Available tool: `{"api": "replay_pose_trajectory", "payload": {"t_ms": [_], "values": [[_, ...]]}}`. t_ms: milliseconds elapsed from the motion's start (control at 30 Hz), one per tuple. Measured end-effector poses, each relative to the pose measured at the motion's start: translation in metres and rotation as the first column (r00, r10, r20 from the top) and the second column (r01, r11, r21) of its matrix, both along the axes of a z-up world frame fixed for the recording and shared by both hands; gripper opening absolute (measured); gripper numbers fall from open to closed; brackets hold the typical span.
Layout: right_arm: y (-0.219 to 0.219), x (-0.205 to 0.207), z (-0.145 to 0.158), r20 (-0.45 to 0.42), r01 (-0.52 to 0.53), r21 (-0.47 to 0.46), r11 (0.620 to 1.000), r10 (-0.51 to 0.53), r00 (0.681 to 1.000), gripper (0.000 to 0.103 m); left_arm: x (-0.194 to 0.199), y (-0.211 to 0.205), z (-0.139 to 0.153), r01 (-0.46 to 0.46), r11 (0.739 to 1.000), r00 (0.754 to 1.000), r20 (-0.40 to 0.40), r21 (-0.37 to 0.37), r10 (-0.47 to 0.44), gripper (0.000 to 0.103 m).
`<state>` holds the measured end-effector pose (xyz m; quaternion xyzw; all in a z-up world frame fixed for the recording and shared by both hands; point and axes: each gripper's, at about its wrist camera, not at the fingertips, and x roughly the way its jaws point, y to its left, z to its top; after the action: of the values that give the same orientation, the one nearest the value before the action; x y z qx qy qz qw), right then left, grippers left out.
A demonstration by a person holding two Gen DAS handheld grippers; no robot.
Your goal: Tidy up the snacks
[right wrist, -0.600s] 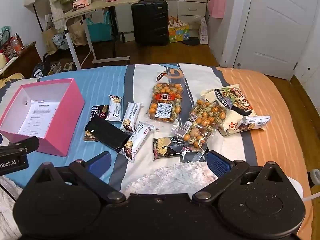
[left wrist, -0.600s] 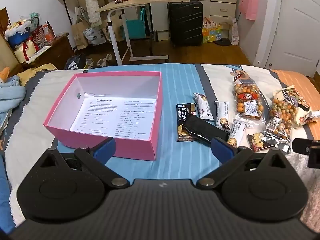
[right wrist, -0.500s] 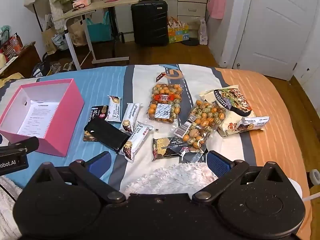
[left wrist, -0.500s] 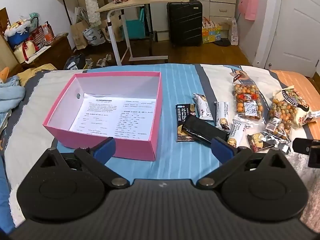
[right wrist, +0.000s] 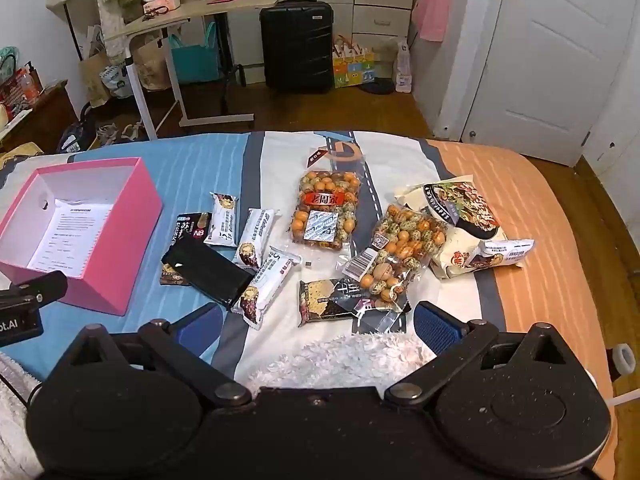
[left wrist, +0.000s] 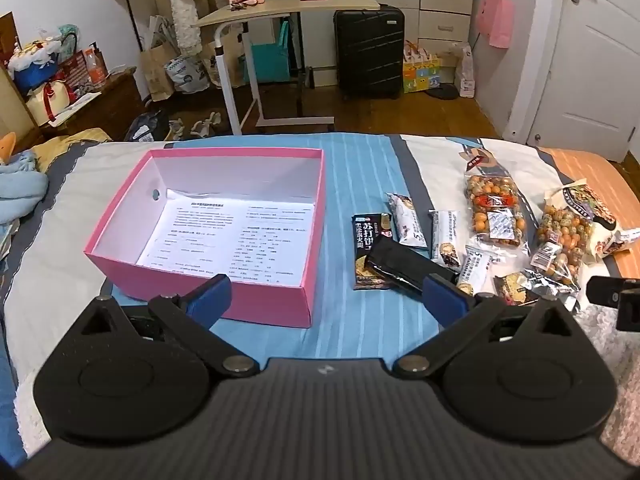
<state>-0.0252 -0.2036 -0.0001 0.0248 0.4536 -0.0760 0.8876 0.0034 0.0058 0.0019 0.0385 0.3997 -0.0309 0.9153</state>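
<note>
An open pink box (left wrist: 208, 284) with a printed sheet inside sits on the bed, also in the right wrist view (right wrist: 104, 280). Several snack packets lie to its right: a black packet (right wrist: 206, 270), white bars (right wrist: 256, 236), two clear bags of coated nuts (right wrist: 326, 210), a dark cracker packet (right wrist: 332, 302) and a large noodle bag (right wrist: 464, 220). My left gripper (left wrist: 326, 298) is open and empty, hovering near the box's front corner. My right gripper (right wrist: 318, 326) is open and empty, just short of the cracker packet.
The bed has a striped blue, white and orange cover (right wrist: 500, 176). A fluffy white blanket (right wrist: 340, 360) lies under the right gripper. Beyond the bed's far edge stand a rolling desk (left wrist: 280, 12), a black suitcase (left wrist: 370, 52) and a white door (right wrist: 552, 60).
Both grippers have barely moved; the right wrist view has edged slightly forward toward the snacks. Nothing was taken hold of or let go.
</note>
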Motion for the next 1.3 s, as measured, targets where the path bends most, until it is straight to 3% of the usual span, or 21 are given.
{"api": "replay_pose_trajectory", "payload": {"t_ms": [633,833,1133,1300], "values": [[0.006,0.005,0.002,0.008,-0.014,-0.027,1.000,0.014,1.000,0.103,0.004,0.008,-0.007,-0.011,0.999,1.000,-0.027,-0.039,0.010,0.103],[0.006,0.006,0.001,0.006,-0.035,0.022,0.999,0.034,0.999,0.103,0.004,0.008,-0.007,-0.004,0.999,1.000,-0.026,-0.040,0.003,0.103],[0.013,0.005,0.001,0.008,-0.041,0.010,0.999,0.040,0.999,0.103,0.007,0.015,-0.008,0.020,0.994,0.999,-0.032,-0.107,-0.024,0.101],[0.012,0.005,0.001,0.009,-0.043,0.006,0.999,0.043,0.999,0.103,0.007,0.015,-0.010,0.026,0.995,0.999,-0.032,-0.101,-0.030,0.100]]}}
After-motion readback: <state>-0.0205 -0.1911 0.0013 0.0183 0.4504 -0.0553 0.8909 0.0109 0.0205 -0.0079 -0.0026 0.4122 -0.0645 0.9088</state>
